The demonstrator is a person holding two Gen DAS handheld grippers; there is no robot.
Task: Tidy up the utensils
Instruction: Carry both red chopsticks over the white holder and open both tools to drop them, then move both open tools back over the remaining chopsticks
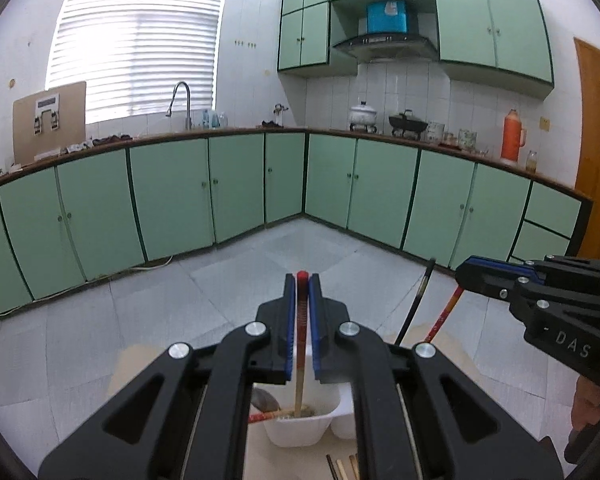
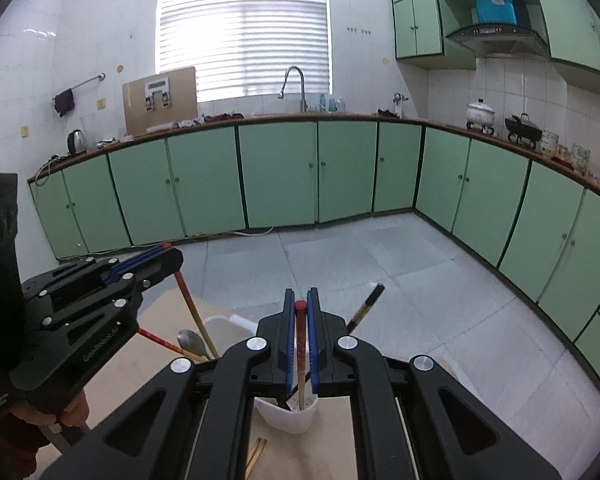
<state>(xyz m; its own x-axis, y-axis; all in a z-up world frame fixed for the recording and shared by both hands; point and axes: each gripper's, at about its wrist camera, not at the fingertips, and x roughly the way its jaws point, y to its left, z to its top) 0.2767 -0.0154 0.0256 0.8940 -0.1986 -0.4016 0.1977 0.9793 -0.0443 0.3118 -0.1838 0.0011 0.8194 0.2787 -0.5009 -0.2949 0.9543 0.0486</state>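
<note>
Each hand-held gripper is clamped on a red-topped chopstick standing in a white container. The left hand-held gripper (image 1: pixel 302 280) grips a chopstick (image 1: pixel 300 372) at frame centre over its container (image 1: pixel 300 428). The right hand-held gripper (image 2: pixel 301 300) pinches another chopstick (image 2: pixel 300 356). Only the right view shows the spoon (image 2: pixel 194 342) clearly at lower left. Loose chopsticks (image 1: pixel 342 468) lie on the tabletop (image 1: pixel 132 368).

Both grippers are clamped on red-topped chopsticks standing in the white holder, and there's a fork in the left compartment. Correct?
Nearly. Both the left gripper and right gripper are shut on a red-topped chopstick whose lower end sits in the white holder. But the utensil in the left compartment is a spoon, not a fork; the right wrist view shows its rounded bowl.
</note>
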